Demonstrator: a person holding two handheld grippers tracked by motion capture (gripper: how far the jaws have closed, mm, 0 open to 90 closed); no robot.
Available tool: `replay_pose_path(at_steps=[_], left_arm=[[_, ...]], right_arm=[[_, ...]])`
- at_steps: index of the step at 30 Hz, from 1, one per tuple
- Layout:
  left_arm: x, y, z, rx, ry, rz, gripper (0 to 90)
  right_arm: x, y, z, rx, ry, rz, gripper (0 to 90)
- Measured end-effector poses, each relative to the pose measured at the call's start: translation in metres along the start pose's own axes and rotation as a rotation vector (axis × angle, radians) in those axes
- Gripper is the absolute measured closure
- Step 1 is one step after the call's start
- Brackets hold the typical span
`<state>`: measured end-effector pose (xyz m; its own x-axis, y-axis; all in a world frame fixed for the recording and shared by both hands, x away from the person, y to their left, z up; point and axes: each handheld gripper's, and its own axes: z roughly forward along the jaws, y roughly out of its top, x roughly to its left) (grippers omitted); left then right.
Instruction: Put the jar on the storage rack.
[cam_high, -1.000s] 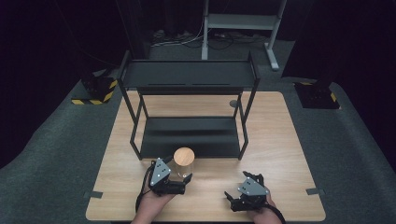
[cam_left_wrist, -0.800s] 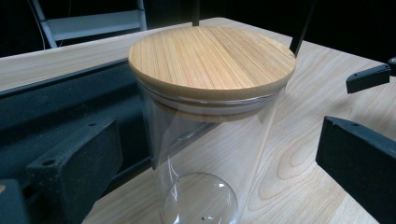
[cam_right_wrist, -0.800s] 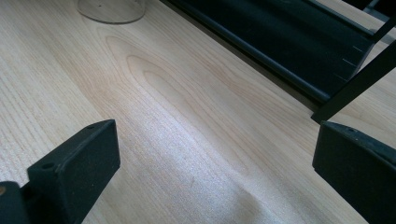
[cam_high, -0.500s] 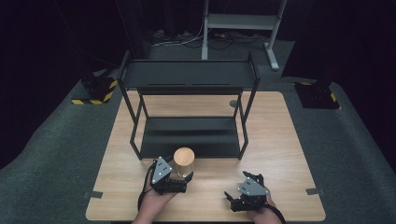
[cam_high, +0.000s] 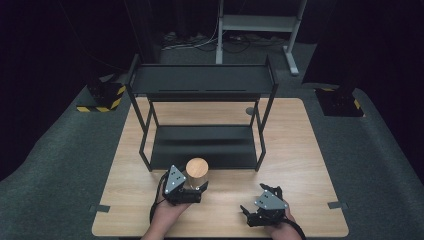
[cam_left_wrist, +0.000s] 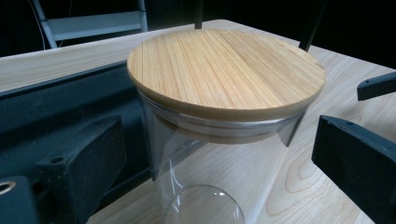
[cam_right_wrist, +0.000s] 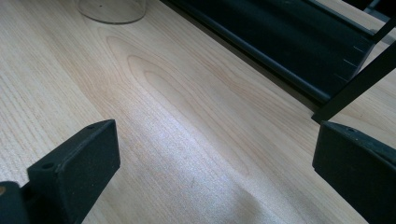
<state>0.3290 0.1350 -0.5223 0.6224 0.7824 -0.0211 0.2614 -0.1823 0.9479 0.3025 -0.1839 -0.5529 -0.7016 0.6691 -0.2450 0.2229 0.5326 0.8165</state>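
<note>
Clear cylindrical glass jar (cam_left_wrist: 205, 177) with round bamboo lid (cam_left_wrist: 226, 70), centre frame, between wide-open left gripper (cam_left_wrist: 219, 154) jaws, ungripped; right gripper (cam_right_wrist: 215, 172) wide open, empty.

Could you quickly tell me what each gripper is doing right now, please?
Left gripper: open, fingers either side of the jar, not clamped.
Right gripper: open, holding nothing, over the table.

Left tool (cam_high: 192, 189): jaws spread wide, pointing forward, held low in the left hand (cam_high: 167, 212).
Right tool (cam_high: 260, 212): jaws apart, gripping nothing, angled leftward, right hand (cam_high: 280, 227) behind.
</note>
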Motion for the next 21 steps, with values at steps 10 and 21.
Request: replay_pose_path(at_steps=[10, 21], left_arm=[[0.0011, 0.0014, 0.0047, 0.004, -0.004, -0.007, 5.7], [0.0021, 0.0021, 0.008, 0.015, -0.006, -0.004, 12.4]], right_arm=[[0.0004, -0.0001, -0.0003, 0.0, 0.001, -0.003, 0.0], [0.0004, 0.0, 0.0, 0.002, 0.002, -0.008, 0.0]])
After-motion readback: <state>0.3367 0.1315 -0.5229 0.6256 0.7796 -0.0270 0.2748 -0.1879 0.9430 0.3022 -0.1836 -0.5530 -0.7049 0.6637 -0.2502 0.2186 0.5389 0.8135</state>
